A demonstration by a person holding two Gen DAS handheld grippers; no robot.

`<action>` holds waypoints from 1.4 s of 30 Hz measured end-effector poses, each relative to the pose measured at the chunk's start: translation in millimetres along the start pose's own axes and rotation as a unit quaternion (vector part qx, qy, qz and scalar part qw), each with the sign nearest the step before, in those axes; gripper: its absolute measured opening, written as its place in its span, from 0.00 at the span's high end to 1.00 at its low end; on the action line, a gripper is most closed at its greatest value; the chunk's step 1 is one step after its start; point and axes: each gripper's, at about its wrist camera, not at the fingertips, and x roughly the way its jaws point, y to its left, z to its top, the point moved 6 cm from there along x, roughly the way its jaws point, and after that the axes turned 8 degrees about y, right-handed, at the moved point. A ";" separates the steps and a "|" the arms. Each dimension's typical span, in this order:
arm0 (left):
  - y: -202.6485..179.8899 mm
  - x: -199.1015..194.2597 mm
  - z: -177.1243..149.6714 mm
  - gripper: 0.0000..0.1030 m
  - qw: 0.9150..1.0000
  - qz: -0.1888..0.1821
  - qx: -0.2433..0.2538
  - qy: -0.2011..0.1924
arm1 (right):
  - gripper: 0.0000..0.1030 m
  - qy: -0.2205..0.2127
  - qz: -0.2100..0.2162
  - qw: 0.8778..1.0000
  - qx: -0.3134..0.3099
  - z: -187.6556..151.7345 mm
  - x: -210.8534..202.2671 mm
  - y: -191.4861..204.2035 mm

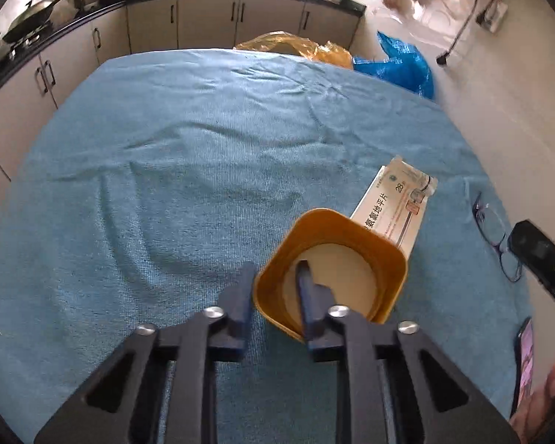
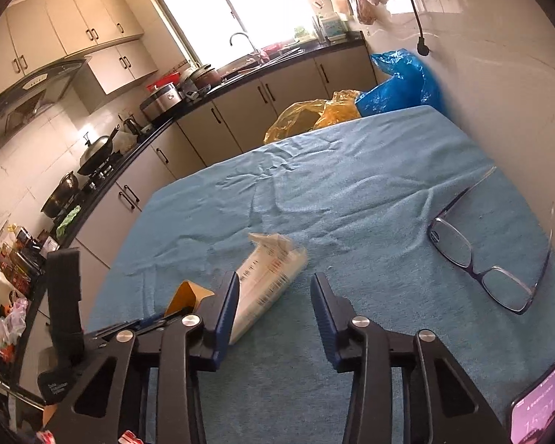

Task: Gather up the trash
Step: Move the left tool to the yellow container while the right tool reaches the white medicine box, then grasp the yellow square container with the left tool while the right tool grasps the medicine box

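With my left hand-held gripper (image 1: pixel 277 288) clamped on the orange cup's (image 1: pixel 329 270) rim as bin, my right hand-held gripper (image 2: pixel 273 296) stands half-open, empty, beside the medicine box (image 2: pixel 266 281) near the desk's (image 2: pixel 351 199) front edge.

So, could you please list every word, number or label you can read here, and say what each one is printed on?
"氨氯地平片": white cardboard medicine box lying on the blue cloth.
"28": same box, near its torn end.
Small red and grey print and the barcode on the box: too small or blurred to read.
Large clock digits on the lit phone screen: partly cut off, unreadable.
Pale lettering on the black strap mount: too small to read.
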 end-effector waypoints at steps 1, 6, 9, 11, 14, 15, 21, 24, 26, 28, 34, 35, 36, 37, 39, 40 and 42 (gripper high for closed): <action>1.5 -2.8 -1.2 0.91 1.000 -0.005 -0.003 -0.005 | 0.62 0.003 0.001 1.000 0.006 0.0 3.1 -2.9; 21.4 -27.6 -10.5 0.91 0.999 0.003 -0.013 -0.044 | 0.62 0.011 0.016 0.999 0.027 1.6 19.6 -12.7; 44.6 -42.9 -20.7 0.91 0.997 0.027 -0.024 -0.068 | 0.62 0.006 0.010 1.000 0.010 10.4 27.3 -9.2; 59.0 -47.8 -23.2 0.91 0.996 0.037 -0.033 -0.079 | 0.62 0.012 0.014 1.000 0.003 18.1 35.8 -4.0; 75.4 -47.3 -23.7 0.91 0.994 0.034 -0.053 -0.087 | 0.62 0.023 0.010 0.999 -0.024 30.5 54.7 7.6; 79.7 -45.4 -23.8 0.91 0.994 0.028 -0.061 -0.087 | 0.62 0.031 0.008 0.999 -0.037 33.0 63.6 11.9; 90.0 -36.3 -23.5 0.91 0.994 0.017 -0.070 -0.083 | 0.70 0.025 -0.047 0.995 -0.080 38.7 96.4 10.7; 90.7 -35.8 -24.5 0.91 0.994 0.019 -0.069 -0.084 | 0.89 0.037 -0.042 0.994 -0.094 34.7 102.8 11.3; 90.1 -35.6 -23.7 0.91 0.994 0.017 -0.071 -0.085 | 0.95 0.039 -0.053 0.990 -0.126 28.7 99.5 19.2; 90.7 -36.5 -24.5 0.91 0.993 0.021 -0.071 -0.087 | 0.99 0.058 -0.061 0.987 -0.135 19.1 95.2 24.1; 95.7 -38.3 -24.6 0.91 0.992 0.027 -0.076 -0.095 | 0.99 0.120 -0.010 0.982 -0.149 -7.8 83.4 44.8; 96.1 -38.0 -24.8 0.91 0.992 0.028 -0.076 -0.095 | 0.98 0.099 -0.019 0.983 -0.151 -3.8 78.1 45.5; 96.2 -37.7 -24.9 0.91 0.992 0.029 -0.075 -0.095 | 0.94 0.072 -0.035 0.983 -0.162 0.7 72.4 47.7; 96.4 -37.5 -24.9 0.91 0.992 0.029 -0.075 -0.095 | 0.85 0.038 -0.063 0.981 -0.181 8.1 67.3 48.6; 96.8 -37.6 -23.2 0.91 0.992 0.029 -0.075 -0.094 | 0.38 -0.007 -0.089 0.981 -0.173 21.6 66.3 41.8; 96.8 -37.7 -23.3 0.91 0.992 0.030 -0.075 -0.095 | 0.37 -0.018 -0.087 0.983 -0.162 25.9 67.3 38.4; 97.4 -37.5 -23.4 0.91 0.992 0.032 -0.075 -0.097 | 0.38 -0.009 -0.057 0.990 -0.125 35.3 81.5 28.4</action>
